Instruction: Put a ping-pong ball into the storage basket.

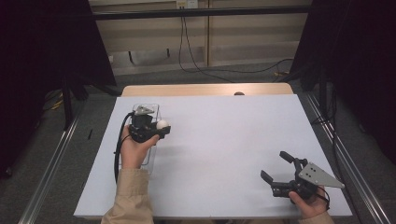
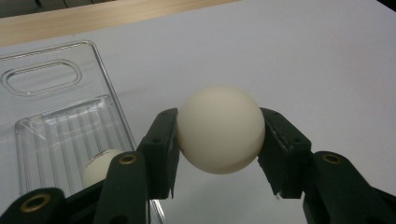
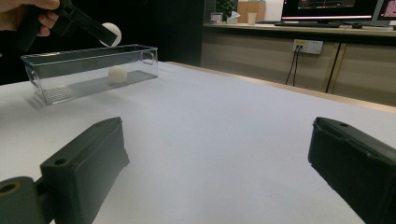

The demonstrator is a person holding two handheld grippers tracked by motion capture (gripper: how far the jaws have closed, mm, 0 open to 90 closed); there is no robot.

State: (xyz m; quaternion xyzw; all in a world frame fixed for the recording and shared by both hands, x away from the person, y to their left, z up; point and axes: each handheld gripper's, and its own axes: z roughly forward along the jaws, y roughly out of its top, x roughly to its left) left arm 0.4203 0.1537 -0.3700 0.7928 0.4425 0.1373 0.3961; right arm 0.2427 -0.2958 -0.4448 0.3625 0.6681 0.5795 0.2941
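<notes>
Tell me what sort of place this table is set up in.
Probably an office or lab set up for recording. A white-topped table stands between black curtains, cables trail along the floor by the wall, and a monitor sits on a counter with wall sockets below.

The left gripper (image 1: 161,129) is a matte black tool with two blocky jaws, brass-ringed screw holes along its links, a pale grey three-cornered plate on top and a thick black cable looping off its body. The right gripper (image 1: 275,167) is built the same way, black with angular forked jaws, and its grey plate shows a few small dark holes. The person's left hand (image 1: 134,150) comes out of a loose tan sleeve (image 1: 131,196) with soft folds, and a sliver of the same tan cloth shows at the wrist of the right hand (image 1: 309,205).
</notes>
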